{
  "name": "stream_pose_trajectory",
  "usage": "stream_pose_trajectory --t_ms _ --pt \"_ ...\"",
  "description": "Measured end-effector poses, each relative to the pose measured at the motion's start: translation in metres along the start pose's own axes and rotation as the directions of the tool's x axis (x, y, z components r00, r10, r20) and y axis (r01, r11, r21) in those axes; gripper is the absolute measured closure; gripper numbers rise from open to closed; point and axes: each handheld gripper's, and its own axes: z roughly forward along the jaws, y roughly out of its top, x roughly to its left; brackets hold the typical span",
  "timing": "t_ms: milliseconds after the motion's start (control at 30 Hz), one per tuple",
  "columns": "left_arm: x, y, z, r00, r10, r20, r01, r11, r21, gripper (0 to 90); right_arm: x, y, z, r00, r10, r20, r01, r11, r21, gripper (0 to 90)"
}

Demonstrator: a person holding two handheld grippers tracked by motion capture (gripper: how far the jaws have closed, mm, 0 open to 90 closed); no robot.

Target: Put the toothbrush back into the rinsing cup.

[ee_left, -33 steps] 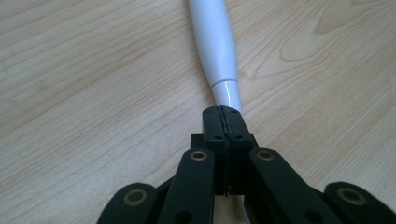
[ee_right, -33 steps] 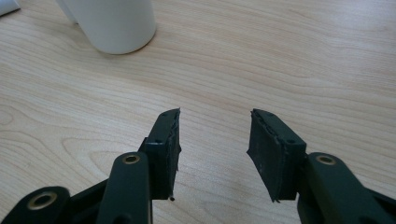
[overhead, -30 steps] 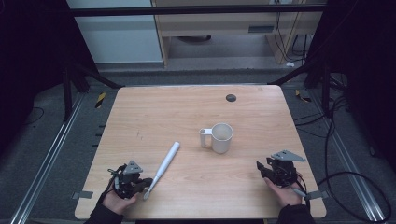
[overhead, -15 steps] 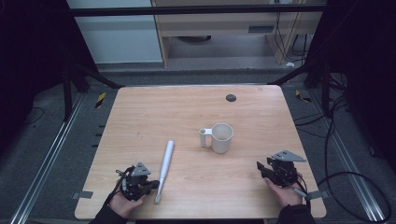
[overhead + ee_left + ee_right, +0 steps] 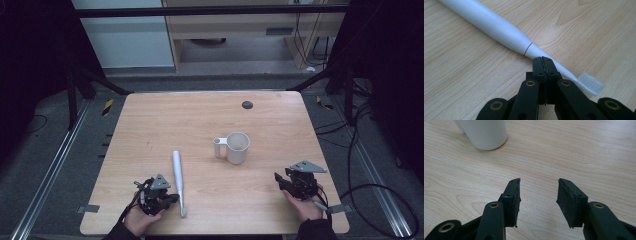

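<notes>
High view first, from the near edge: my left gripper (image 5: 159, 196) sits low at the near-left part of the wooden table (image 5: 150, 125), and my right gripper (image 5: 296, 181) rests at the near-right part, well apart from everything.

Left gripper view gives the detail. My two black jaws are pressed together with nothing between them, and their tips touch or almost touch the thin neck of the electric toothbrush (image 5: 499, 27). The brush head with its pale bristles (image 5: 591, 83) lies just beside the jaws, toward me, and the thick white handle goes away from me. On the right, my jaws are spread wide over bare wood and hold nothing.

A little farther, near the middle of the table, stands the white mug (image 5: 237, 146), upright, its handle pointing to my left. Beyond it is a small dark round spot (image 5: 247, 104) near the far edge.

I judge that I am nudging the toothbrush with closed tips. To do it well I should push low and slowly on the neck, because a round body rolls easily, and keep it away from the table edge.
</notes>
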Motion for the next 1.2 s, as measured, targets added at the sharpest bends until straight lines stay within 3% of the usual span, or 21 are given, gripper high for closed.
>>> stream_pose_trajectory --t_ms 400,567,767,933,1067,1200 --pt "-0.01 0.009 0.012 0.9993 0.036 0.011 -0.036 0.9993 0.004 89.7 0.0 0.0 0.0 1.0 0.006 -0.003 -0.006 1.0 0.002 53.0" --pt "-0.007 0.011 0.006 0.9996 0.029 0.007 -0.029 0.9993 -0.022 89.7 -0.001 0.0 0.0 1.0 0.002 0.0 -0.002 1.0 0.001 53.0" --pt "0.014 0.025 -0.012 0.9983 0.016 -0.056 -0.021 0.9959 -0.088 89.6 -0.002 -0.001 0.001 1.0 0.005 0.002 -0.005 1.0 0.003 53.0" --pt "0.039 0.046 -0.019 0.9925 -0.008 -0.122 -0.007 0.9921 -0.125 89.7 -0.002 -0.001 0.002 1.0 0.005 0.003 -0.005 1.0 0.005 53.0" --pt "0.056 0.064 -0.015 0.9874 -0.014 -0.158 -0.009 0.99 -0.141 89.7 -0.001 -0.001 0.003 1.0 0.006 -0.001 -0.006 1.0 0.008 52.9" --pt "0.072 0.076 -0.003 0.9869 -0.028 -0.159 0.008 0.9919 -0.127 89.7 -0.001 -0.001 0.003 1.0 0.008 -0.001 -0.008 1.0 0.008 52.9"
